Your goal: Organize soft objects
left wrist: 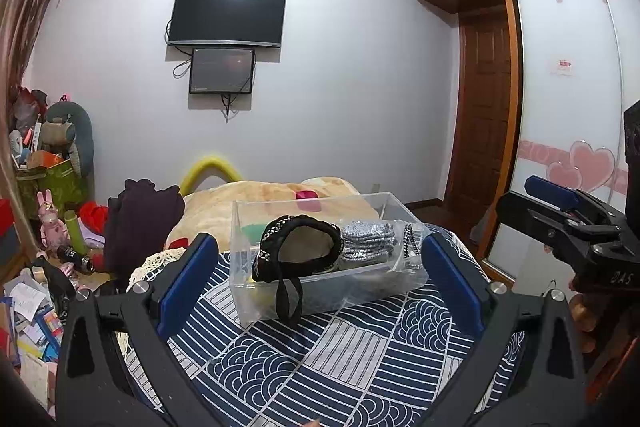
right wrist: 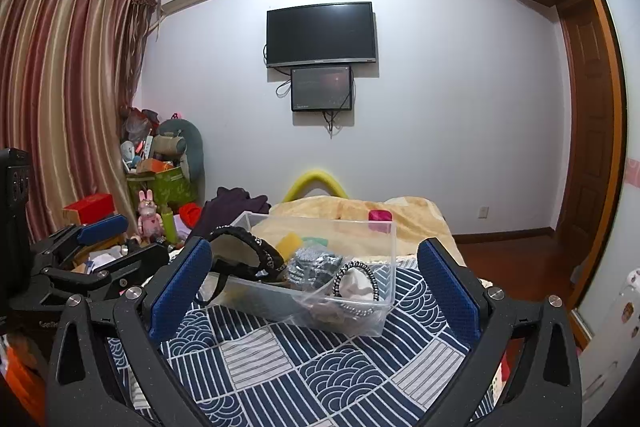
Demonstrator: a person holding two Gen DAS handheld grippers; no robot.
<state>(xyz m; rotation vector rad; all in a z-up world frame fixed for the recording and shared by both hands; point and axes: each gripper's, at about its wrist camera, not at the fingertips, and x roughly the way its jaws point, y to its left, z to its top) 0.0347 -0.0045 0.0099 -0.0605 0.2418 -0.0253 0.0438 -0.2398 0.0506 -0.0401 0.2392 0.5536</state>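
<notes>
Your left gripper [left wrist: 316,267] stands wide, both blue pads apart, nothing between them. Your right gripper [right wrist: 316,281] likewise: wide, empty.

The clear box [left wrist: 384,203] sits on the blue patterned cloth [left wrist: 320,355], straight ahead of both grippers and a little beyond the fingertips. Its long axis runs across your view, left to right, slightly skewed. In the left view the near wall faces you squarely; in the right view you look at a near corner. Judged from this, the left gripper has the straighter line in.

Count inside the box:
- black braided headband [left wrist: 304,223]: one, standing on edge at the left end, a black strap [left wrist: 286,301] from it hanging over the near wall.
- silver sparkly bundle [left wrist: 370,239]: one stack, middle; layers not countable.
- black-and-white beaded band [right wrist: 356,287]: one, right end.
- yellow piece [right wrist: 290,243] and a green piece [left wrist: 252,230]: one each, at the back; kind unclear.

Any coming move goes forward and down over the near wall.
</notes>
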